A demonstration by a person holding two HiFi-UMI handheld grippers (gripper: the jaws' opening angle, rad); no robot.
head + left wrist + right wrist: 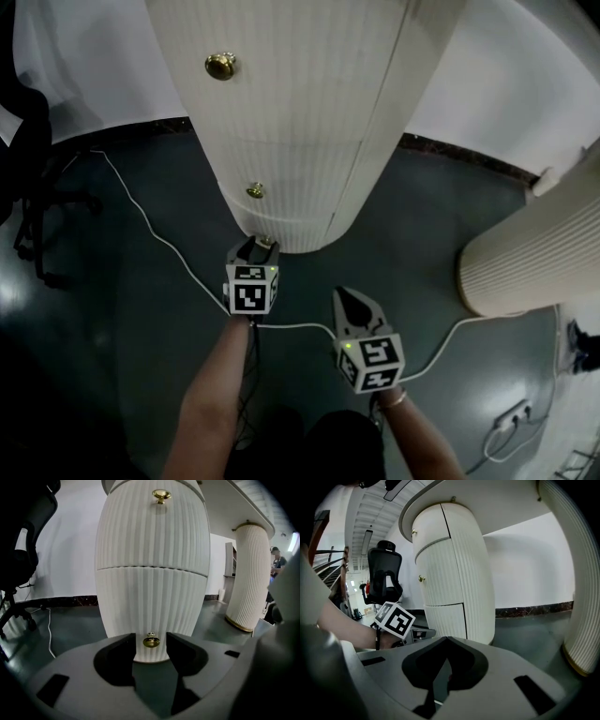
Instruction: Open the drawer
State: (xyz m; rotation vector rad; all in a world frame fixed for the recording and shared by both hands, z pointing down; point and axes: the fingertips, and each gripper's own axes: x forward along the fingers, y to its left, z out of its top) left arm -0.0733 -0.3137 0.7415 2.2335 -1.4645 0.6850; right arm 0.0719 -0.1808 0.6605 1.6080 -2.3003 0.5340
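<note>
Grey floor (141,309) surrounded a ribbed white cabinet (300,112). Its lowest drawer (150,602) carried a brass knob (151,641) straight ahead of the left claw (255,248), framed between released jaws, seemingly untouched. The right claw (349,302), clenched empty, hung farther back.

Cream-white, vertically ribbed drawer cabinet (300,112) with brass-gold knobs (151,641); dark grey-green floor (141,319); white cable (159,234); black office chair (385,573); grey left gripper (261,246) with a cube of black-and-white square markers.
</note>
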